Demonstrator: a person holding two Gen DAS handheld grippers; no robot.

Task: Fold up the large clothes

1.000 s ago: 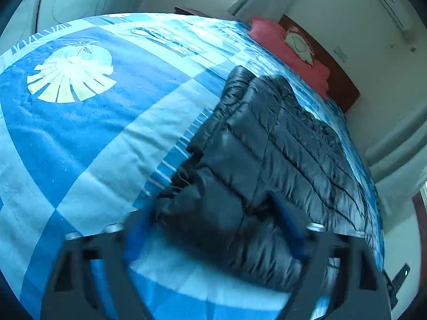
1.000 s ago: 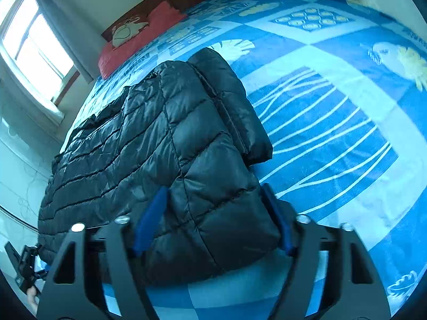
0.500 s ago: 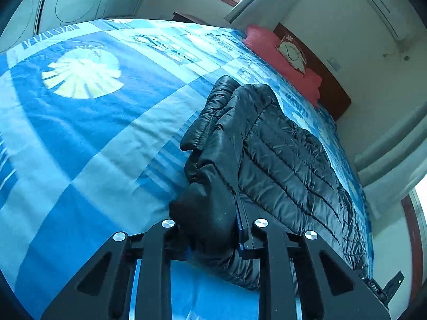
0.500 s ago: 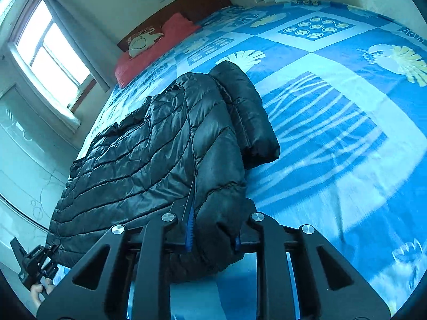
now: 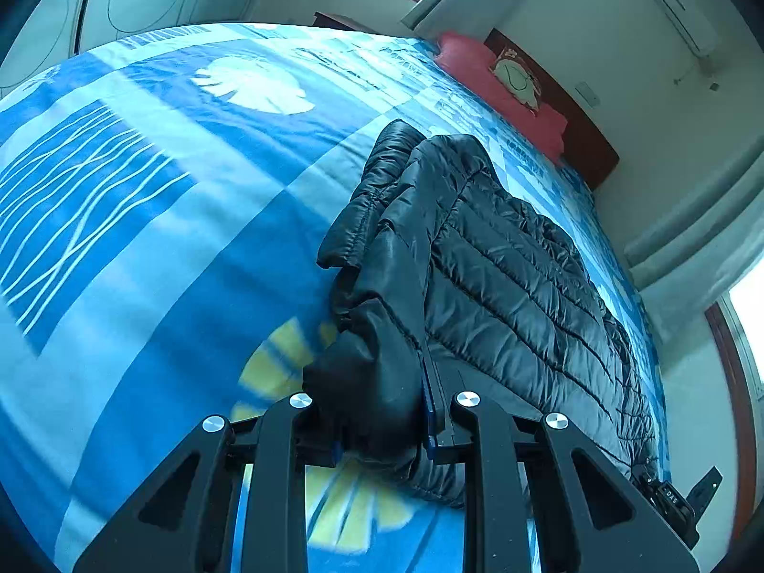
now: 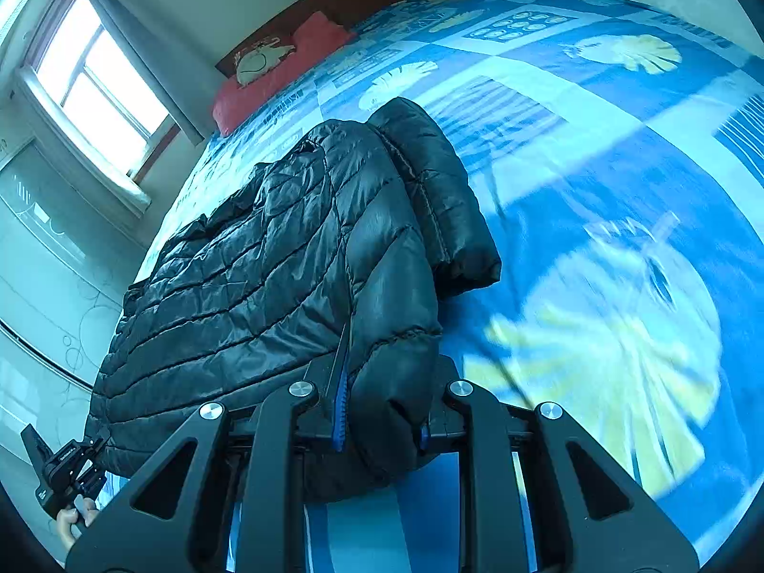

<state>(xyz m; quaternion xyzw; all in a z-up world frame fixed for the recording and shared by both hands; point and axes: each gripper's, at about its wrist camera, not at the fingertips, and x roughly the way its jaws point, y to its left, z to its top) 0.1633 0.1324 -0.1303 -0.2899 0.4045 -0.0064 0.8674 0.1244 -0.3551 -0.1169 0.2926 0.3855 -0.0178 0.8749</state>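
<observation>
A black quilted puffer jacket [image 5: 501, 277] lies on the blue patterned bedspread [image 5: 167, 200]. My left gripper [image 5: 382, 420] is shut on a bunched near corner of the jacket and holds it off the bed. In the right wrist view the same jacket [image 6: 267, 258] stretches away to the left, a sleeve [image 6: 429, 191] folded along its right side. My right gripper [image 6: 382, 410] is shut on the jacket's other near corner, also lifted. Each gripper shows at the edge of the other's view: the right one [image 5: 678, 501], the left one [image 6: 62, 468].
Red pillows [image 5: 496, 86] lie against a dark wooden headboard [image 5: 573, 124] at the far end of the bed. A window with curtains [image 6: 95, 76] is on the left wall in the right wrist view. Open bedspread [image 6: 620, 238] lies beside the jacket.
Both grippers closed on the jacket's near corners, then rose and pulled back, lifting the near edge off the bedspread.
</observation>
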